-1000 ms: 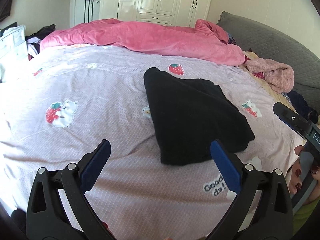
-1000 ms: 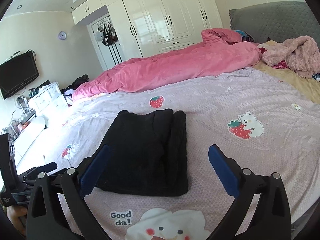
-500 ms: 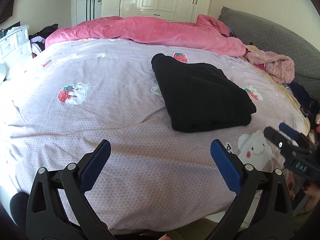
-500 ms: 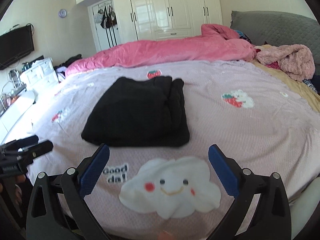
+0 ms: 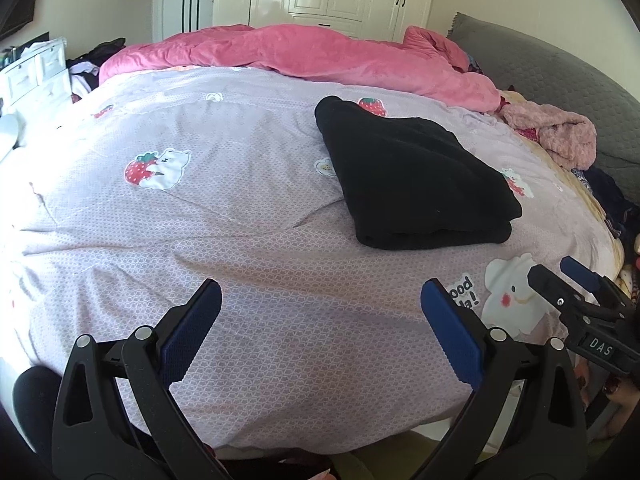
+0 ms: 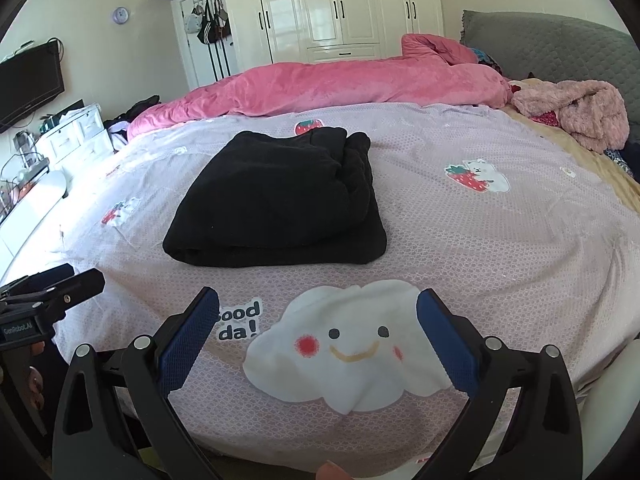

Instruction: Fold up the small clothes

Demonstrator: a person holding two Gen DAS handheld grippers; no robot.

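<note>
**Operator:** While both tools hung off the near edge of the bed [image 5: 120, 240], what was the status of each?

**Technician:** The left hand-held gripper [image 5: 320, 320] stood wide, its blue pads [image 5: 192, 332] well apart, holding nothing. The right hand-held gripper [image 6: 318, 320] was likewise wide and empty, above the cloud print [image 6: 344, 344] on the lilac bedspread.

**Operator:** Location of the work item?

**Technician:** The black garment [image 6: 276, 204] lay folded into a compact stack on the bedspread. In the right wrist view it sat at 12 o'clock, slightly toward 11, beyond the cloud print. In the left wrist view it sat at about 1 o'clock. Neither tool touched it. Judged from its shape, the fold appeared complete.

**Operator:** Failure modes from this state?

**Technician:** Three were judged possible.
1. The rolled layers along the 3 o'clock side of the stack looked loose; a one-sided lift could let them slide open.
2. A low approach could pinch the bedspread with the garment, dragging both and spoiling the fold.
3. The pink fluffy garment [image 6: 576, 112] at 2 o'clock lay well apart, near the grey headboard [image 6: 560, 40]; a long reach across the stack could brush its top layer.

**Operator:** Other obstructions?

**Technician:** The pink duvet [image 5: 312, 56] lay bunched at 12 o'clock, clear of the stack.
</note>
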